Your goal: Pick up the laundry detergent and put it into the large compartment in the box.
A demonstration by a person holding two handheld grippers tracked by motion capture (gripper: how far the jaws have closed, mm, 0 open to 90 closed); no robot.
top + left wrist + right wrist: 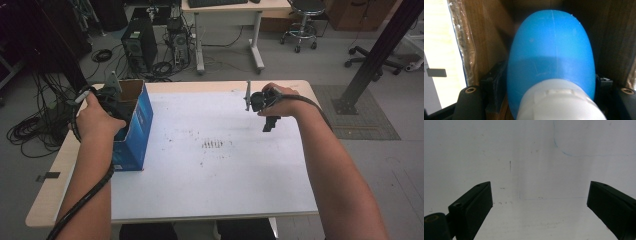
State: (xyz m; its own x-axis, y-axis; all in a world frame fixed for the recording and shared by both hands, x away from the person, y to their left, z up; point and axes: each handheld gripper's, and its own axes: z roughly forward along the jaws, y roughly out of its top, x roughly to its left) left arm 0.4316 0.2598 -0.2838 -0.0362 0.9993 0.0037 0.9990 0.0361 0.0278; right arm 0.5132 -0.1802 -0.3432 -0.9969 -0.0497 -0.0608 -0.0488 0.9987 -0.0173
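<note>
The left hand (97, 120) sits at the top of the open blue cardboard box (135, 131), which stands on the left side of the surface (210, 190), and the left gripper (116, 107) points down into the box mouth. In the left gripper view, a blue bottle with a white cap (551, 67) sits right between the two black jaws, cap end toward the camera, rounded body reaching away into the brown cardboard interior. The jaws sit close against both flanks of the bottle, so it looks clamped on it, though the contact itself is partly hidden by the bottle's bulk. A strip of clear tape glints along the box edge on the left of that view.

Over on the other side, the right hand (282, 102) holds the right gripper (267, 112) above the far right part of the white sheet (225, 165) covering the surface, well apart from the box. In the right gripper view its jaws (539, 195) stand wide apart with nothing between them, just the white sheet below, marked with faint pen lines and small dark specks.

A cluster of dark smudges marks the sheet's middle. Beyond the surface, a computer tower (140, 47) stands on the floor amid coiled cables, with a desk (230, 25) and a stool (302, 22) farther back.
</note>
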